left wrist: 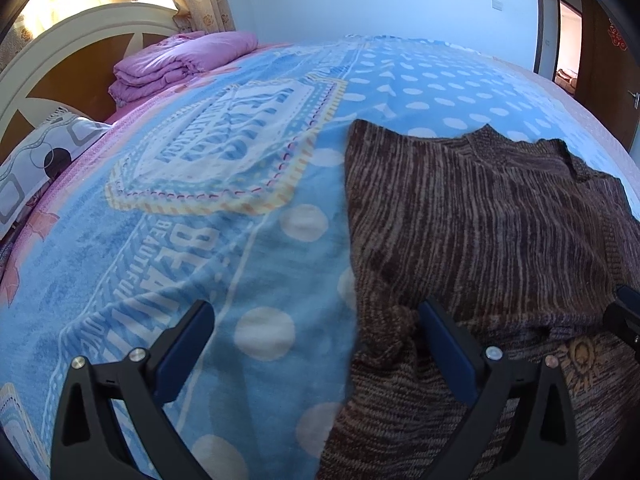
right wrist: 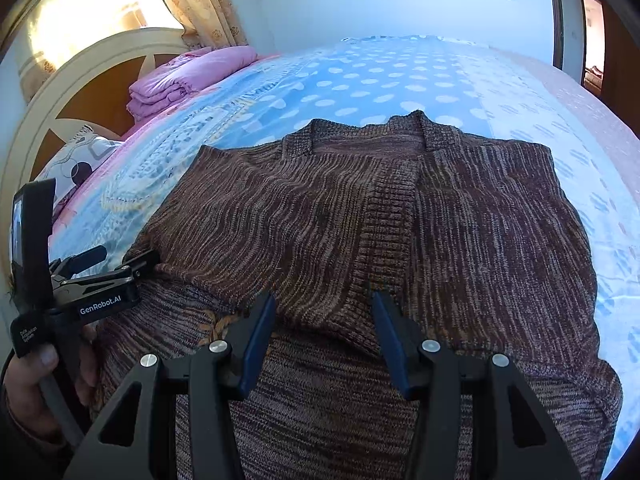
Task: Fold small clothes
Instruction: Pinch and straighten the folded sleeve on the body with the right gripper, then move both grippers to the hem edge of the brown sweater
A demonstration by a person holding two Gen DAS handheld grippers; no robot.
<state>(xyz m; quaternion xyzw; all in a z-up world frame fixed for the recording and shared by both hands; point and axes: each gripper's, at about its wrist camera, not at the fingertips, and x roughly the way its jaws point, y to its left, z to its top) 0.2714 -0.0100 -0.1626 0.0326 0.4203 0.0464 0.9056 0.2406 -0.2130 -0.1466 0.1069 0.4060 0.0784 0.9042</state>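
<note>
A brown knitted cardigan (right wrist: 360, 220) lies on the blue dotted blanket (right wrist: 400, 80), its upper part folded down over its lower part. It also shows in the left wrist view (left wrist: 480, 220) on the right. My left gripper (left wrist: 316, 344) is open at the cardigan's left edge, one finger over the blanket (left wrist: 160, 260), the other over the knit. It shows in the right wrist view (right wrist: 120, 260) at the left. My right gripper (right wrist: 324, 332) is open and empty, just above the folded edge at the cardigan's middle.
A folded purple quilt (left wrist: 176, 64) and a patterned pillow (left wrist: 36, 164) lie by the headboard (left wrist: 80, 28) at far left. A curtained window is behind it. A wooden door (left wrist: 608, 52) stands at far right.
</note>
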